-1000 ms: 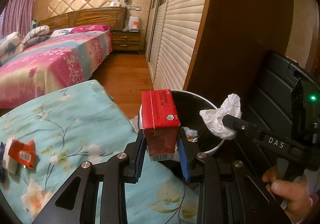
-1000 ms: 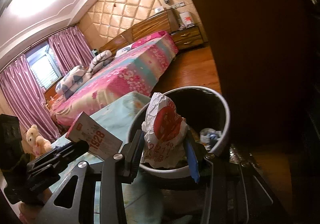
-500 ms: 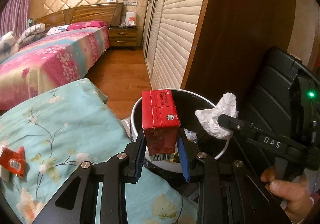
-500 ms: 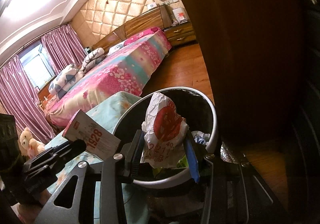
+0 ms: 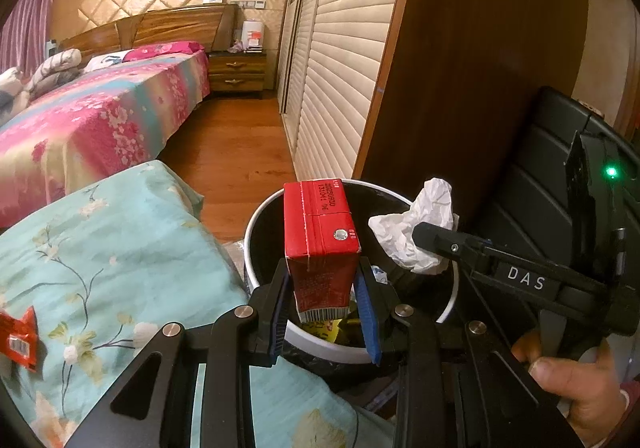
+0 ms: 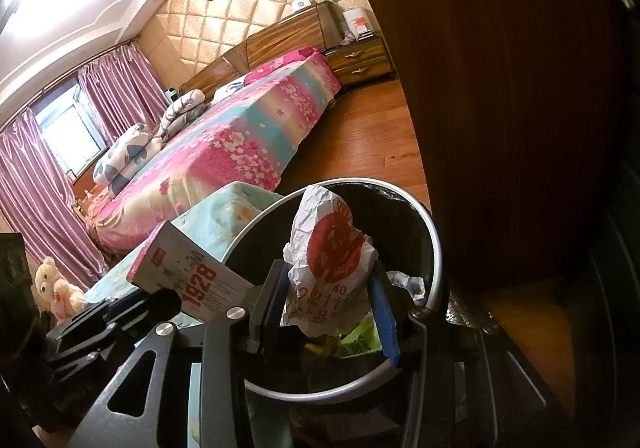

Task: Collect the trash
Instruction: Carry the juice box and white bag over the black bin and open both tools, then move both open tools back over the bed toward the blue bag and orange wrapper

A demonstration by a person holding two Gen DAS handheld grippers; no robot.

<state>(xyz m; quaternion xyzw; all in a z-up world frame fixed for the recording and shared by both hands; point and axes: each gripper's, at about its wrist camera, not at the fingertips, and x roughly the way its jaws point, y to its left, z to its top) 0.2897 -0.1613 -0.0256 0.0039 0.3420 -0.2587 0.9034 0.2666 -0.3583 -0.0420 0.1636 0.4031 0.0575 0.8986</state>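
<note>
My left gripper [image 5: 324, 312] is shut on a red drink carton [image 5: 320, 240], held upright above the near rim of a round bin [image 5: 256, 220] with a white rim and black liner. The same carton [image 6: 188, 276] shows at the left of the right wrist view. My right gripper [image 6: 328, 308] is shut on a crumpled white paper wrapper with a red print [image 6: 332, 260], over the bin [image 6: 436, 248]. In the left wrist view that wrapper [image 5: 416, 232] hangs over the bin's right side. Some scraps lie inside the bin.
A red snack wrapper [image 5: 18, 336] lies on the teal floral cloth [image 5: 100, 248] to the left. A dark wooden wardrobe [image 5: 472, 68] stands right behind the bin. A bed [image 5: 92, 116] and wooden floor [image 5: 232, 144] lie beyond. A hand [image 5: 572, 388] holds the right gripper.
Both grippers have edged forward over the bin, which now sits closer and lower in both views. The red snack wrapper has slid toward the left edge. Both grips are unchanged.
</note>
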